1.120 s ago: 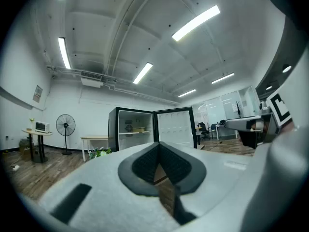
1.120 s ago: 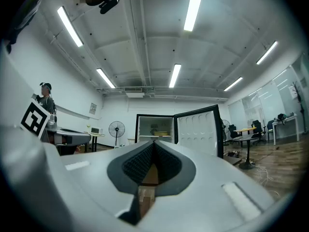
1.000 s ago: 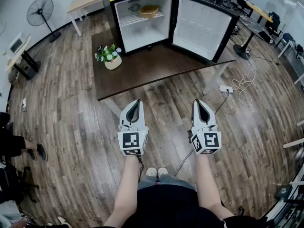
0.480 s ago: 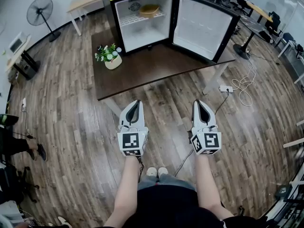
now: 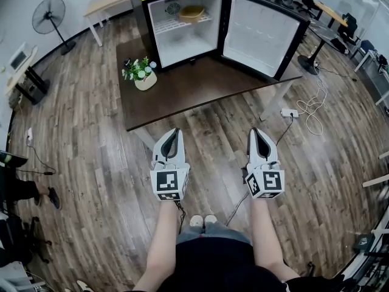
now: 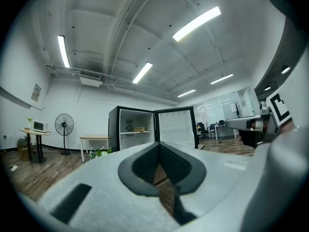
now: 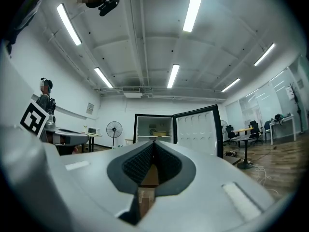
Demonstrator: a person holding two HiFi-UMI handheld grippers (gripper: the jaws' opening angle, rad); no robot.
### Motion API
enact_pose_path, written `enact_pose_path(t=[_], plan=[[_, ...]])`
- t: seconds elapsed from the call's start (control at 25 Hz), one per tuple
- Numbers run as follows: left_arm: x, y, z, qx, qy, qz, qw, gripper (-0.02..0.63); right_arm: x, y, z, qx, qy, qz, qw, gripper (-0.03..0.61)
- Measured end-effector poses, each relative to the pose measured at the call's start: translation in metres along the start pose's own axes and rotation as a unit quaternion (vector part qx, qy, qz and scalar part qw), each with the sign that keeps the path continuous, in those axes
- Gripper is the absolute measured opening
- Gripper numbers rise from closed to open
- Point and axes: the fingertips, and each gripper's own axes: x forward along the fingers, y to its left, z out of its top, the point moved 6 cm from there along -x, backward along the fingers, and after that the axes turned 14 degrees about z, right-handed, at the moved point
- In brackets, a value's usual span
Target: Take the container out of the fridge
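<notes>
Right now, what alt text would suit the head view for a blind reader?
A black mini fridge stands open on a dark wooden table, a yellow container on its upper shelf. Nearer, a person holds the white left gripper and right gripper, both shut.

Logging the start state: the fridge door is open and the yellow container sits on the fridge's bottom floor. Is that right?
Not quite. The door is open, but the yellow container sits on the upper wire shelf, not the bottom floor, as the head view shows.
</notes>
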Motion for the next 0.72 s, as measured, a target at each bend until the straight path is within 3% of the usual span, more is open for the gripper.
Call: enact_pose_path(t=[0.72], plan=[[0.028,0.022,-0.023,0.006,0.013,-0.012,0.9998,0.005,0.03,0.007,-0.019,-0.006,0.017,-0.002,1.0,0.008]])
